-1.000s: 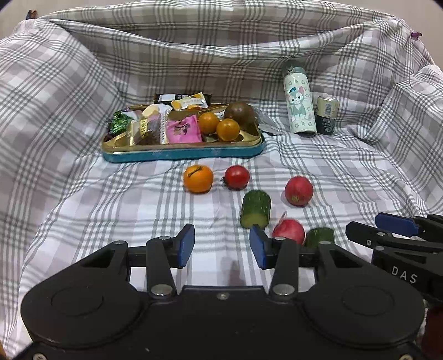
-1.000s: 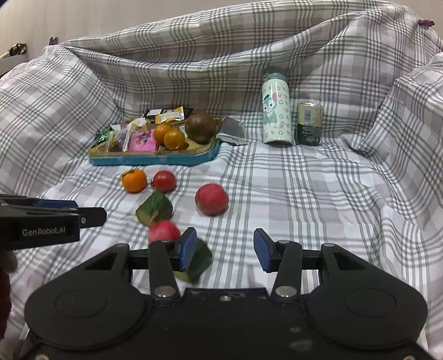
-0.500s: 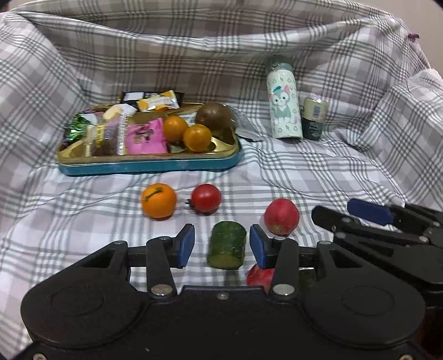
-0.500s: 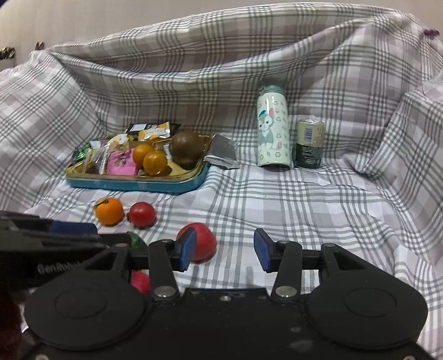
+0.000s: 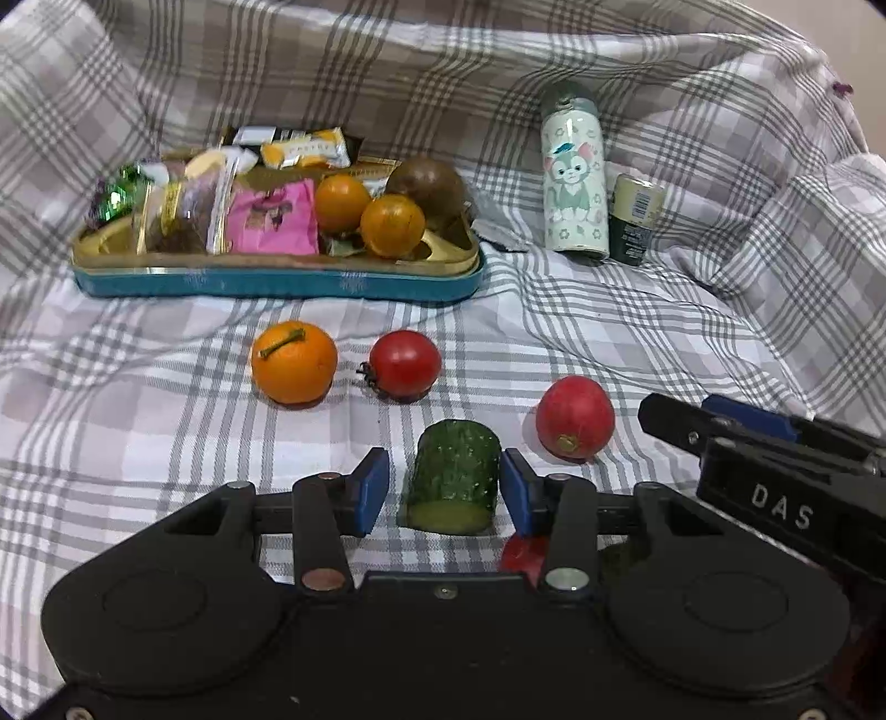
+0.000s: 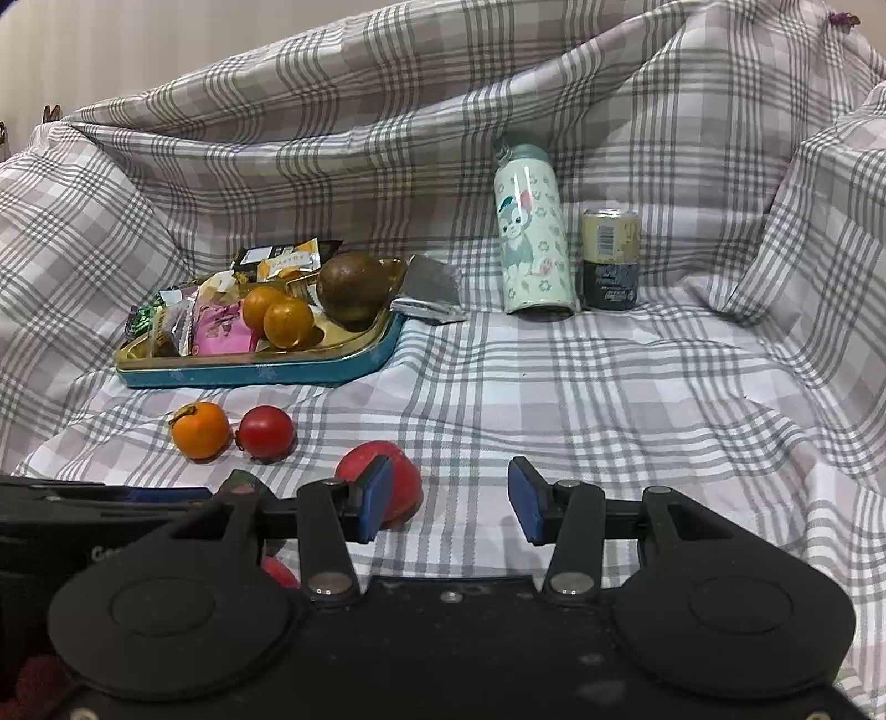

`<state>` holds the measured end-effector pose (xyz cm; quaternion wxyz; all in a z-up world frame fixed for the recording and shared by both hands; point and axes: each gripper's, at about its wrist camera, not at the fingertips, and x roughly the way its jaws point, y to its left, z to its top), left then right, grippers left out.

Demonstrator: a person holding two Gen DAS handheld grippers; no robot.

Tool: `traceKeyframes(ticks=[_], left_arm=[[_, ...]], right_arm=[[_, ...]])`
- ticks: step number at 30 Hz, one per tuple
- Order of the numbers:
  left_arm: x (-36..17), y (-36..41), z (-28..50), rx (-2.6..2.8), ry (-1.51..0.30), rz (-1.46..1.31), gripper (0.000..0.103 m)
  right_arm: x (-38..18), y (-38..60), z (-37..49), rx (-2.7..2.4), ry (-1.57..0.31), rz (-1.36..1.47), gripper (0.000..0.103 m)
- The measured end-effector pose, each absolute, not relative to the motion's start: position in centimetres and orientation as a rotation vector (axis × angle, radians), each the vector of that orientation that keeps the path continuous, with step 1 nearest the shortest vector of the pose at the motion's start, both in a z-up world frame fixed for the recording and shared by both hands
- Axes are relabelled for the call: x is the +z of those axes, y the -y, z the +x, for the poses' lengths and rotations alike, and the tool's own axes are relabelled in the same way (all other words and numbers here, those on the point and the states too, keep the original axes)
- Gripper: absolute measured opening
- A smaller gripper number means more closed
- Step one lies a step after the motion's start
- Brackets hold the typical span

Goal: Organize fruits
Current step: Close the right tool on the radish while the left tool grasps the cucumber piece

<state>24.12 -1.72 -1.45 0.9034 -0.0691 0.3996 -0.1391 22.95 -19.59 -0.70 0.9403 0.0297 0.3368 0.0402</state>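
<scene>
While both the left hand-held gripper [image 5: 443, 487] and the right hand-held gripper [image 6: 451, 498] gaped, the left straddled the cucumber [image 5: 454, 482] near the tray [image 5: 277, 279]; closing off-centre risked rolling it.

Everything is covered by a soft grey and white checked cloth [image 6: 609, 387]. It is laid flat near and bunched up high at the far side. A plain pale wall [image 6: 166, 44] is seen behind it, far left.

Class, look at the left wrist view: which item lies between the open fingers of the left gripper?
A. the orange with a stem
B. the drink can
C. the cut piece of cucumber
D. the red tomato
C: the cucumber piece stands on the cloth between the blue pads of the left gripper, whose jaws are spread wider than it and not yet closed on it.
</scene>
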Motion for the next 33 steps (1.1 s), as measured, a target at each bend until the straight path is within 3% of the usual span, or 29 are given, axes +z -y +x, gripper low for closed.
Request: traceKeyframes(ticks=[4,8,33], left_arm=[[-1.9,1.8,24.6,-0.290,-0.849,-0.156,0.054],[-1.6,2.1,24.3,-0.305,-0.826,-0.129,0.044],[-1.4,-2.0,24.8,-0.141,-0.842,-0.190,0.044]], right_arm=[[-0.9,19.3,23.1,0.086,-0.688,0.053,0.048],[-0.8,19.2,23.1,0.089,-0.685,0.049,0.048],[-1.4,15.6,25.7,0.116,-0.848,0.053,0.049]])
